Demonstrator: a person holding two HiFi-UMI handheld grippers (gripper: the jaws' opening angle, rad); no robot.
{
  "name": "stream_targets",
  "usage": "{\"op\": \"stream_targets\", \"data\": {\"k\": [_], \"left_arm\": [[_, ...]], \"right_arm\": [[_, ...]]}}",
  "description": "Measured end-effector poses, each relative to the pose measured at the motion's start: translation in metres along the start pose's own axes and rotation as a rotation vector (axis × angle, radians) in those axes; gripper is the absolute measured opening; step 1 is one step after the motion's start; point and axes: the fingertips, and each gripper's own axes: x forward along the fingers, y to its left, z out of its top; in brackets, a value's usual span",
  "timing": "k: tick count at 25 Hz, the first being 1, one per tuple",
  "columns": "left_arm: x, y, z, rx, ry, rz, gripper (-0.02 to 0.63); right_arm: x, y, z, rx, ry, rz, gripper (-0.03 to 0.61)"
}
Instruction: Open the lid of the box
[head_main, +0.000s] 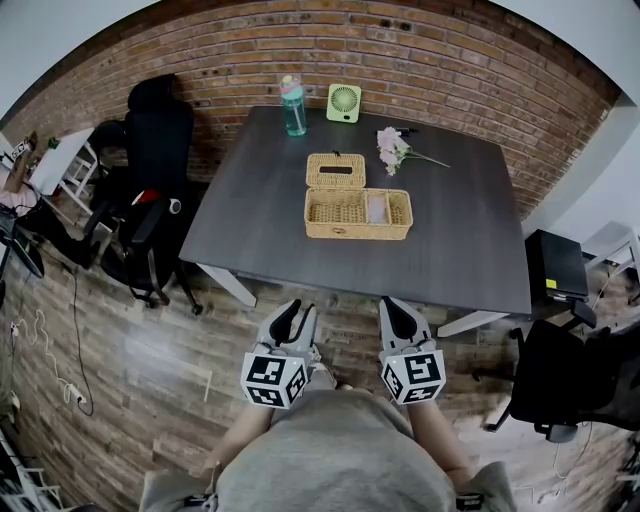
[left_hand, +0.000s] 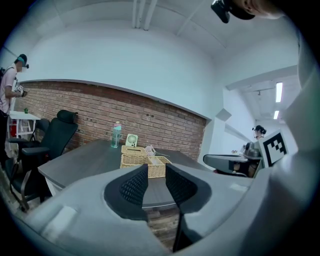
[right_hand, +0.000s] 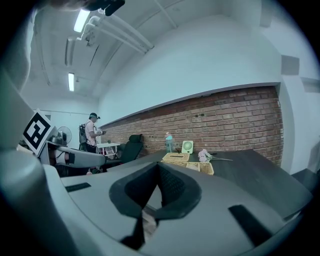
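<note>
The box (head_main: 358, 213) sits mid-bench with its lid (head_main: 335, 170) already swung back behind it, so we judge the task done. Whether the lid lies flat or leans we cannot tell. The risk from here looks small. A knock to the bench (head_main: 470, 240), or a claw reaching back in, could tip the lid forward and shut it. It could also shove the light box toward the flowers (head_main: 393, 148) just behind its right end. A bottle (head_main: 293, 106) and a fan (head_main: 344, 103) stand further back, by the wall. Nothing lies between us and the box. Our left claw (head_main: 297, 312) is open and empty and our right claw (head_main: 396, 306) is closed on nothing, both short of the bench's near edge. A chair (head_main: 158, 135) stands off the left corner.
</note>
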Motion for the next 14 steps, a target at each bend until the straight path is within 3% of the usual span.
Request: {"op": "stream_targets", "data": {"k": [14], "left_arm": [[0.0072,-0.0017,0.0011,0.005,0.001,-0.015,0.11]], "right_arm": [[0.0035,-0.0039,0.001,0.003,-0.003,0.007,0.0]]}}
